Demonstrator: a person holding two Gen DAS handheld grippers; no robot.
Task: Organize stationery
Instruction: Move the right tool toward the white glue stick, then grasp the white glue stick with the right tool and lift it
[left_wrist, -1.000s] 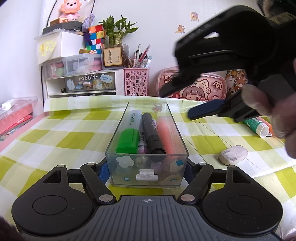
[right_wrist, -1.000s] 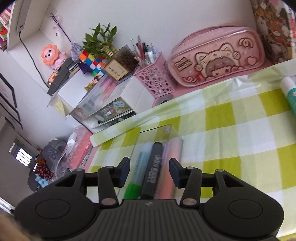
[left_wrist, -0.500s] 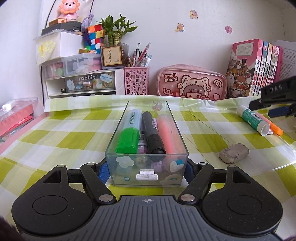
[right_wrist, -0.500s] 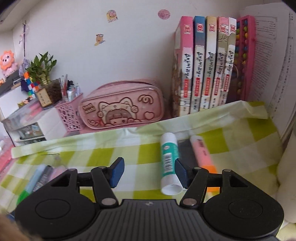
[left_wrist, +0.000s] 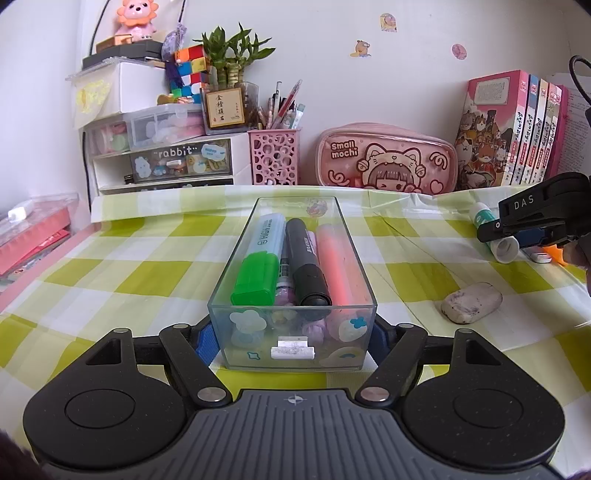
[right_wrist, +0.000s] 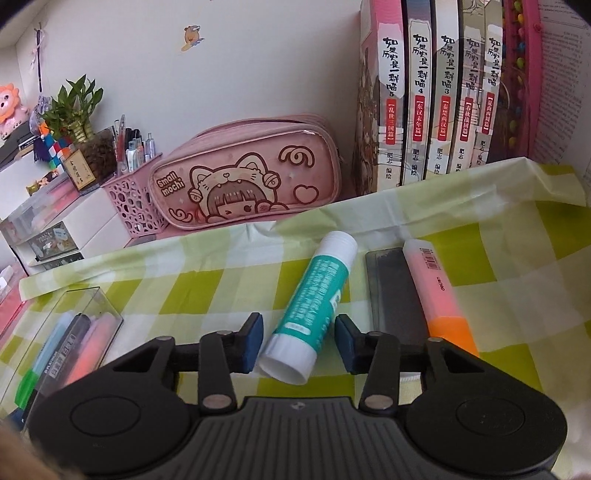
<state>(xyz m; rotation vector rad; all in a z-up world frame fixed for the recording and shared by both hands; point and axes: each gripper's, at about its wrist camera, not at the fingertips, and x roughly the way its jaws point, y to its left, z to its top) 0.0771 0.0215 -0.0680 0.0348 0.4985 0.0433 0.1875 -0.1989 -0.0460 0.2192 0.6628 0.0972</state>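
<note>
Left gripper clamps the near end of the clear organizer box, likely to keep it from sliding on the bench while items go in. The box already holds a green highlighter, black marker and pink-orange highlighter.

Right gripper straddles the cap end of the glue stick. Its jaws have just been closing, but gaps show beside both pads, so no grip yet. The stick lies flat on the bench, well right of the box.

Just beyond it: dark flat case, orange-capped highlighter. An eraser sits loose nearer the box.
</note>
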